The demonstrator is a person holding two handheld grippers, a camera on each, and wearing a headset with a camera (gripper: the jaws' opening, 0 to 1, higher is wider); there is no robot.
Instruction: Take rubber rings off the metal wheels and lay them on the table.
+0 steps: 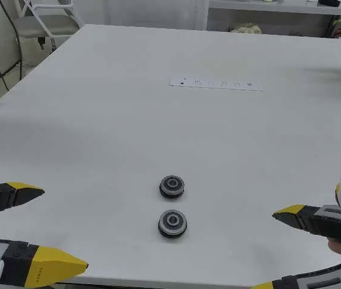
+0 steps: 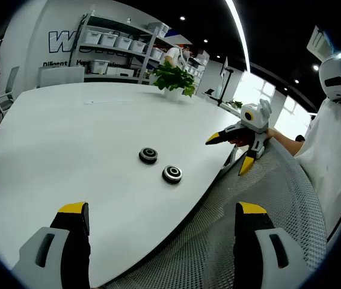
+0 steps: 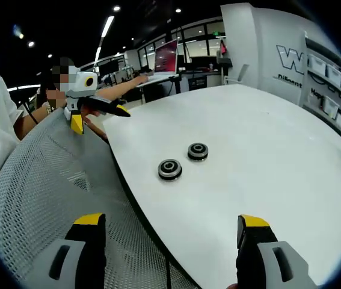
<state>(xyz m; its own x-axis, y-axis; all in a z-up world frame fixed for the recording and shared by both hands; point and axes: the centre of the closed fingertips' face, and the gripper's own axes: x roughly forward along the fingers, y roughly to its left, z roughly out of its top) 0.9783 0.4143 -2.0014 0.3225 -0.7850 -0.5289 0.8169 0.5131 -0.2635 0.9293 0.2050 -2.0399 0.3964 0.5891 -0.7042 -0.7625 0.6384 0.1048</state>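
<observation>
Two metal wheels (image 1: 172,186) (image 1: 172,223) flat on desk (image 1: 98,120), axles upright, well short of power strip (image 1: 215,83), with left claw (image 1: 65,228) and right claw (image 1: 263,250) wide open, empty.

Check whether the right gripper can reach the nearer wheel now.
Probably yes. The right gripper is open, and only bare table lies between it and the nearer wheel; the other wheel sits beyond, out of the way.

The head view looks forward and down from behind the near wheel (image 1: 172,223), fairly close. The left gripper view sits low, left of that wheel, facing right past it to the right gripper (image 2: 225,156). The right gripper view sits right of it, facing left to the left gripper (image 3: 101,120) — all three views share the wheel.
</observation>
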